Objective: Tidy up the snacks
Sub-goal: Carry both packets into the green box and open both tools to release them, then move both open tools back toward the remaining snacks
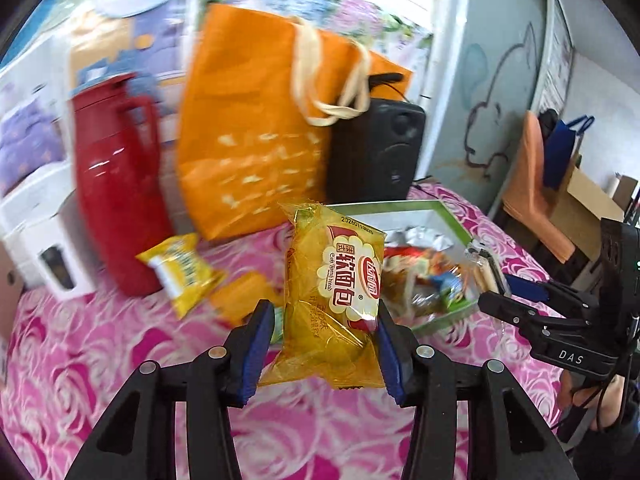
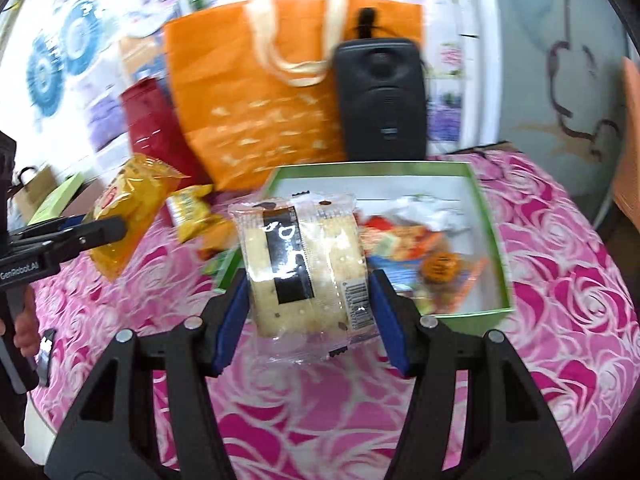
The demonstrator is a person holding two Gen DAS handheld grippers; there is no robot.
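My left gripper [image 1: 324, 344] is shut on a yellow soft-bread packet [image 1: 334, 296], held upright above the pink tablecloth; the same packet [image 2: 128, 216] shows at the left of the right wrist view. My right gripper [image 2: 306, 320] is shut on a clear packet of pale cake [image 2: 306, 264] with a black label, held in front of the green-rimmed box [image 2: 490, 216]. That box [image 1: 448, 216] holds several snack packets. A smaller yellow snack packet [image 1: 182, 272] lies on the cloth beside the red jug, with an orange packet [image 1: 244, 296] next to it.
A red thermos jug [image 1: 116, 184], an orange tote bag [image 1: 256, 120] and a black speaker [image 1: 376, 152] stand behind the snacks. A white appliance [image 1: 48, 256] sits at the left. The pink rose tablecloth [image 1: 120, 360] covers the round table. A hand [image 2: 26, 332] holds the left gripper.
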